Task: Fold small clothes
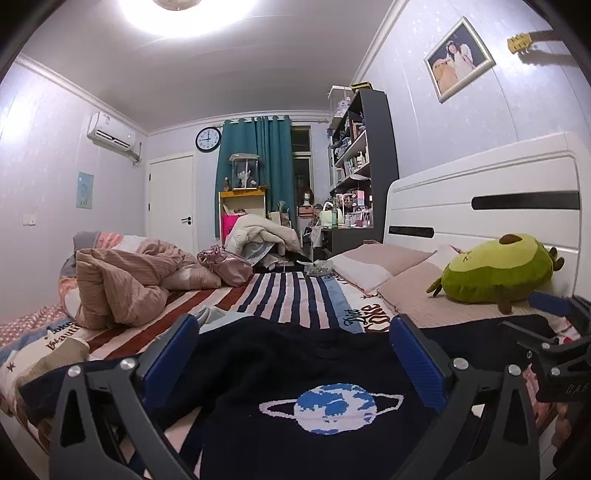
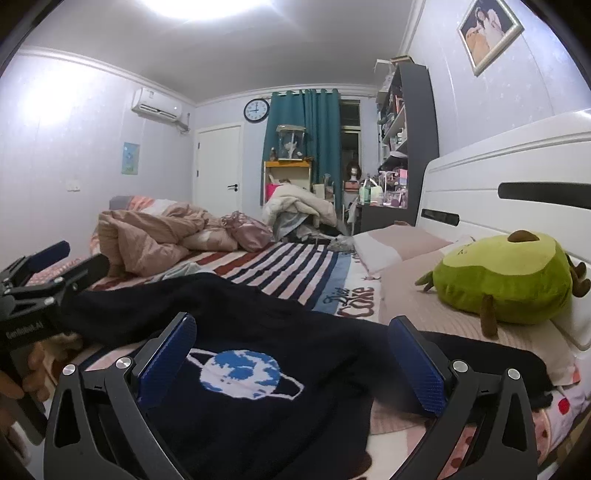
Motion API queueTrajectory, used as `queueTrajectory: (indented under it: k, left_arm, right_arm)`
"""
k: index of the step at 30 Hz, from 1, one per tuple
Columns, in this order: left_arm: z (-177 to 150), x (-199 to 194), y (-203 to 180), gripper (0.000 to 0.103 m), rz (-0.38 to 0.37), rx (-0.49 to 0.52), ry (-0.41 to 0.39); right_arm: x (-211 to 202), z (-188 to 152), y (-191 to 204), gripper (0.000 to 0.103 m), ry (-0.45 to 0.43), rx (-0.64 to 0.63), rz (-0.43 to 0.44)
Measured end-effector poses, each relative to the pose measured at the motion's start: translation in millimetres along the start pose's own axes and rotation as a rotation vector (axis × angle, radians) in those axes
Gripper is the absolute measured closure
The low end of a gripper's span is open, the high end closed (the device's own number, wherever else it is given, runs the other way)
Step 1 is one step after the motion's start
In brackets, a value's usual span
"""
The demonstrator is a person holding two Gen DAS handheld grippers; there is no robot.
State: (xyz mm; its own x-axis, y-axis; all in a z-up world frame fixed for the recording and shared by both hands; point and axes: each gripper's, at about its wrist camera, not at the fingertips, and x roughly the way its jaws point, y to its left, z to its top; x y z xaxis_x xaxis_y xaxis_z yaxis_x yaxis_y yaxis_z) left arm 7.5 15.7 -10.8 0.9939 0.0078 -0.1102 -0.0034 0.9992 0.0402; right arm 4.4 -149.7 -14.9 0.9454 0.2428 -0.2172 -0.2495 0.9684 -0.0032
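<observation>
You're working over a bed (image 1: 295,291) with a striped, printed cover. A dark navy sweater (image 1: 295,369) with a ringed-planet design lies spread on its near part. Farther back you have a crumpled pinkish-tan quilt (image 1: 125,277) and a shiny pink bag (image 1: 225,264). By the white headboard (image 1: 480,192) lie pillows (image 1: 373,264), one carrying a green avocado plush (image 1: 498,269).

The dark sweater (image 1: 295,373) runs off the bottom edge of both views, so its hem is unseen. Gripper fingers (image 1: 168,354) cover parts of it, including its left sleeve. The guitar (image 1: 524,40) is cut off at the right edge, only its headstock showing. The shelf (image 1: 354,147) holds items too small to identify. The ceiling lamp (image 2: 207,7) is cropped and overexposed.
</observation>
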Motion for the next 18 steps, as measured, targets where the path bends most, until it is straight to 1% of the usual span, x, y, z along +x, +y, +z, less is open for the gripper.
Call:
queueTrajectory:
  k: [4, 18]
  left_arm:
    - [-1.4, 1.3, 1.0, 0.001, -0.016, -0.009, 0.006]
    - [-2.5, 2.4, 0.7, 0.001, -0.021, -0.009, 0.011]
  right_arm:
    - [0.7, 1.0, 2.3, 0.0, 0.001, -0.003, 0.0]
    - [3.0, 2.5, 6.9, 0.0, 0.003, -0.009, -0.011]
